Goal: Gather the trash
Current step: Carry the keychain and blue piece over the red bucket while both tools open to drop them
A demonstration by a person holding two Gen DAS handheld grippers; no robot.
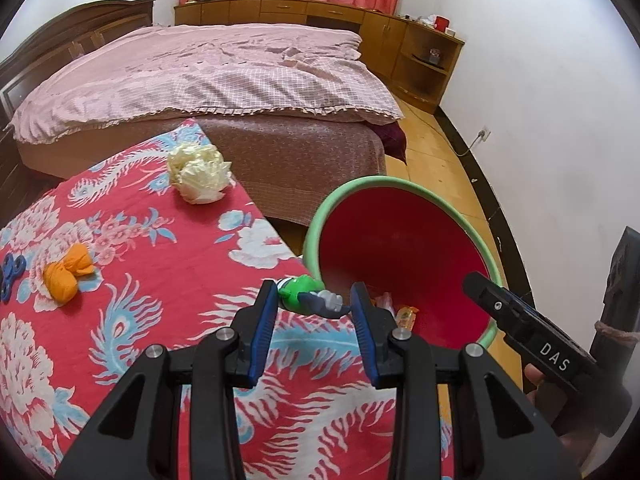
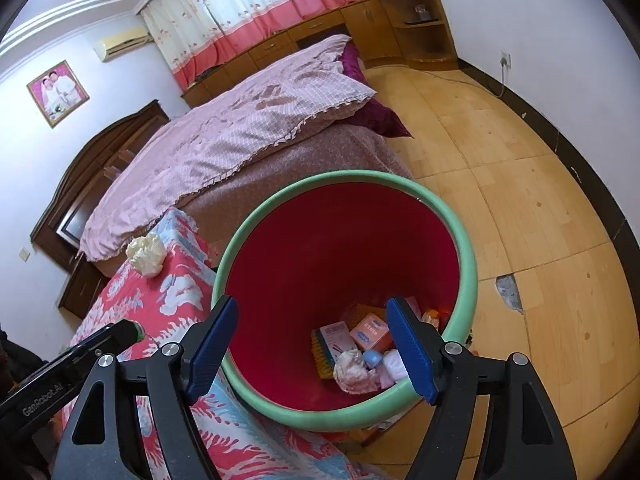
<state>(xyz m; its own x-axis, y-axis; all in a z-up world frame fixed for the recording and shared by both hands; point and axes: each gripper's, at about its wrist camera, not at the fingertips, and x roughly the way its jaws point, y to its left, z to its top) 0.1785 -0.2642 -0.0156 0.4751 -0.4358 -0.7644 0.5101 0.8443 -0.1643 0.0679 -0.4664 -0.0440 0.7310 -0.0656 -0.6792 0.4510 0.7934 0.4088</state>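
A small green-and-white plastic toy-like piece of trash sat between the blue pads of the left tool, whose partly closed jaws appeared to pinch it, right at the counter's edge beside the green rim of the red plastic bin, seemingly so it could drop in. The right tool hung wide open and empty over the bin's mouth, above boxes and wrappers already inside. A crumpled cream paper wad and an orange cloth twist lay farther back on the red floral-clothed counter.
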